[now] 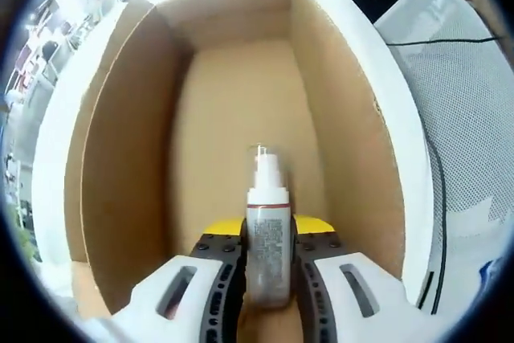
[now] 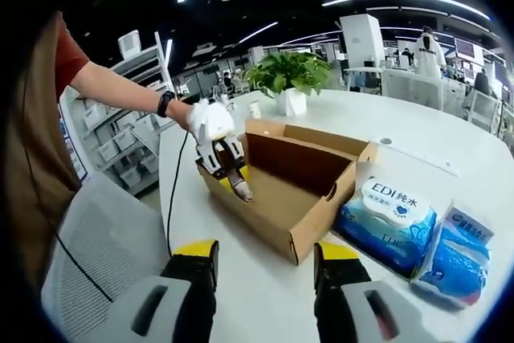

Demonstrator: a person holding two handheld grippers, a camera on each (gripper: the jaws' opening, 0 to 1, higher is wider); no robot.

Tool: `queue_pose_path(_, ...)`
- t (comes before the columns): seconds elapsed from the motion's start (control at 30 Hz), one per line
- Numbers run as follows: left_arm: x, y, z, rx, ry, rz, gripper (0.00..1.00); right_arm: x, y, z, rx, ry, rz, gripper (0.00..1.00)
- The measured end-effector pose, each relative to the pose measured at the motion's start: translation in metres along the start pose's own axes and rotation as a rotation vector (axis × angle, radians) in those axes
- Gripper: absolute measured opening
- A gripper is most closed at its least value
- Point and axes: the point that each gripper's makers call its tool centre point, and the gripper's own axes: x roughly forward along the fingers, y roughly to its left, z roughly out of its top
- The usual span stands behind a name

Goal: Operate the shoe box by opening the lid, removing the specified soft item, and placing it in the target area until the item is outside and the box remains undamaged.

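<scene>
An open brown cardboard shoe box (image 2: 313,222) stands on a white round table (image 2: 265,295). In the left gripper view I look down into the box (image 1: 120,158), whose floor is bare. My left gripper (image 1: 269,251) is shut on a small pump bottle (image 1: 267,230) with a white top and a grey label, held upright. In the right gripper view the left gripper (image 2: 229,170) holds that bottle (image 2: 241,188) just over the box's left end. My right gripper (image 2: 267,263) is open in front of the box, with nothing between its jaws.
Two blue packs of wet wipes (image 2: 389,222) (image 2: 462,259) lie right of the box. A potted plant (image 2: 287,78) stands behind it. A person's arm (image 2: 120,90) reaches in from the left. A grey mesh chair (image 2: 104,238) and a black cable sit at the table's left edge.
</scene>
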Motion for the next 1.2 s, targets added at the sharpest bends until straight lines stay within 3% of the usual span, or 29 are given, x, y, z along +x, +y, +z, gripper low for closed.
queue_pose_path(0.13, -0.013, 0.002, 0.012, -0.023, -0.039, 0.004, 0.19, 0.005, -0.001, 0.010, -0.005, -0.015, -0.001, 0.45)
queue_pose_path(0.43, -0.037, -0.001, 0.058, -0.018, -0.147, -0.024, 0.19, 0.021, -0.002, 0.036, -0.056, -0.040, 0.018, 0.45)
queue_pose_path(0.73, -0.064, -0.011, 0.109, 0.059, -0.228, -0.049, 0.19, 0.034, 0.009, 0.057, -0.111, -0.050, 0.054, 0.45)
queue_pose_path(1.2, -0.079, -0.037, 0.156, 0.180, -0.275, -0.092, 0.19, 0.045, 0.035, 0.078, -0.229, -0.035, 0.126, 0.44)
